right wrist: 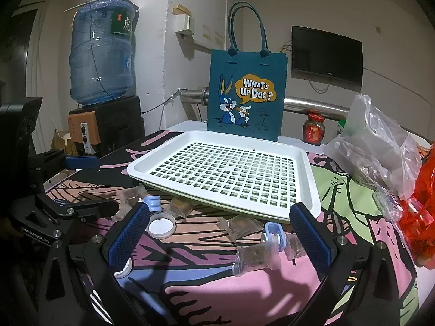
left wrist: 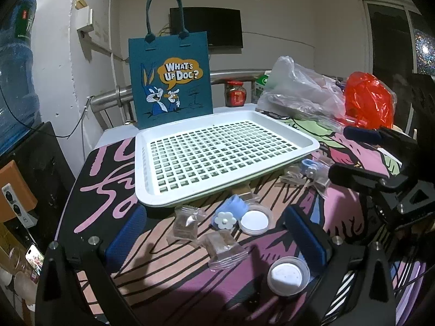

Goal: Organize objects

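Observation:
A white perforated tray (left wrist: pixel 307 142) (right wrist: pixel 312 179) lies on the patterned table, with nothing in it. In front of it lie small clear packets (left wrist: pixel 185 224) (right wrist: pixel 254 258), two blue flower clips (left wrist: pixel 231 212) (right wrist: pixel 274 235) and two round clear lids (left wrist: pixel 257 219) (left wrist: pixel 288 275) (right wrist: pixel 161 226). My left gripper (left wrist: pixel 217 237) is open above these items, holding nothing. My right gripper (right wrist: pixel 220 233) is open over the packets and a clip, holding nothing. The right gripper also shows in the left wrist view (left wrist: pixel 350 154), and the left gripper in the right wrist view (right wrist: pixel 81 182).
A blue "What's Up Doc?" tote bag (left wrist: pixel 170 81) (right wrist: pixel 246 95) stands behind the tray. A red-lidded jar (left wrist: pixel 235 93) (right wrist: pixel 314 130), clear plastic bags (left wrist: pixel 301 92) (right wrist: pixel 380 146) and a red bag (left wrist: pixel 369 100) sit at the right. A water bottle (right wrist: pixel 102 54) stands at the left.

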